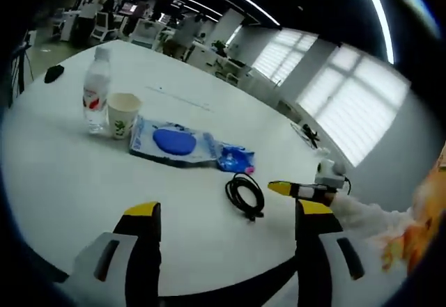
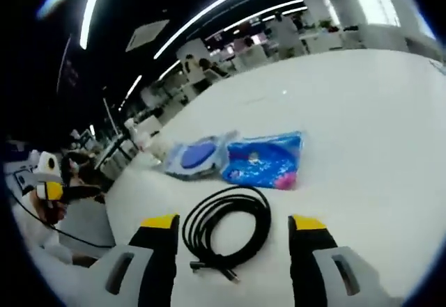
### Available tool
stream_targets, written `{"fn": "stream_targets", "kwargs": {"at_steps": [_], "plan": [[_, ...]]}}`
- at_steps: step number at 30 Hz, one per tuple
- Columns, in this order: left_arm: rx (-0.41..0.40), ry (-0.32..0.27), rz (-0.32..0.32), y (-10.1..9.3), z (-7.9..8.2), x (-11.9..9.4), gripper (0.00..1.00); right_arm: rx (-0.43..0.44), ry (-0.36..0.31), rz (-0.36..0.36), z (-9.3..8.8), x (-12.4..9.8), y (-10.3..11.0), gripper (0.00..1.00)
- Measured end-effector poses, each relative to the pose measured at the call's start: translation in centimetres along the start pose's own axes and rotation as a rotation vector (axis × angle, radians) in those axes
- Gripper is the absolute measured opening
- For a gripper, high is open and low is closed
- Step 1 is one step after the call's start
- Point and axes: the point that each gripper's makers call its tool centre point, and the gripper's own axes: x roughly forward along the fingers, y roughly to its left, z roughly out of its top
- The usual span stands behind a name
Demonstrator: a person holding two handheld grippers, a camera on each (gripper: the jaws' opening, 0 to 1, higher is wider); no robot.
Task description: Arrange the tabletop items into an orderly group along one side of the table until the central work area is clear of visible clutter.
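Left gripper view: the left hand-held gripper hovers above the near edge of the white counter, jaws spread wide and holding nothing. Ahead of it lies a coiled black cable. Farther off, a row of items runs from left to right: a clear water bottle standing upright, a paper cup just beside it, a clear packet with a blue disc inside, and a small blue packet touching that packet's right end. A small dark object lies well apart at the far left. The right hand-held gripper enters from the right, just right of the cable.

Right gripper view: the right hand-held gripper is open wide and empty, with the cable lying on the counter between its jaws. Beyond the cable lie the blue packet and, to its left, the blue-disc packet. The left hand-held gripper appears at the far left.
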Motion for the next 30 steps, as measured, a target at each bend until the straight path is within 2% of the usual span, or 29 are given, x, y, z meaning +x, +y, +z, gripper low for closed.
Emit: {"fn": "stream_targets", "kwargs": {"at_steps": [1, 2, 6, 10, 12, 16, 22, 27, 30], "plan": [[0.017, -0.005, 0.013, 0.5, 0.3, 0.0, 0.88, -0.013, -0.001, -0.003, 0.1, -0.3, 0.0, 0.83], [0.035, -0.004, 0.026, 0.9, 0.5, 0.1, 0.91, -0.038, 0.002, -0.004, 0.0, -0.7, 0.2, 0.86], [0.082, 0.011, 0.068, 3.2, 1.0, -0.3, 0.95, -0.062, -0.008, -0.01, 0.2, -2.0, 0.9, 0.91], [0.136, 0.011, 0.107, 5.8, 1.7, -1.1, 0.97, -0.029, -0.018, -0.007, -0.1, -2.5, 2.1, 0.96], [0.158, 0.019, 0.118, 6.0, 1.7, -1.4, 1.0, -0.024, -0.02, -0.016, -0.7, -2.4, 2.6, 0.96], [0.213, 0.076, 0.128, 7.8, 1.0, -3.4, 1.0, -0.014, -0.015, -0.05, -1.7, -2.7, 3.6, 0.97], [0.223, 0.105, 0.146, 9.7, -0.4, -6.3, 1.0, -0.008, -0.036, -0.092, -2.6, -4.0, 5.6, 0.97], [0.283, 0.156, 0.145, 11.1, -1.9, -9.1, 1.0, 0.009, -0.049, -0.131, -4.6, -5.5, 8.1, 0.97], [0.289, 0.149, 0.129, 11.6, -2.2, -10.2, 1.0, -0.023, -0.034, -0.17, -5.8, -6.3, 8.6, 0.95]]}}
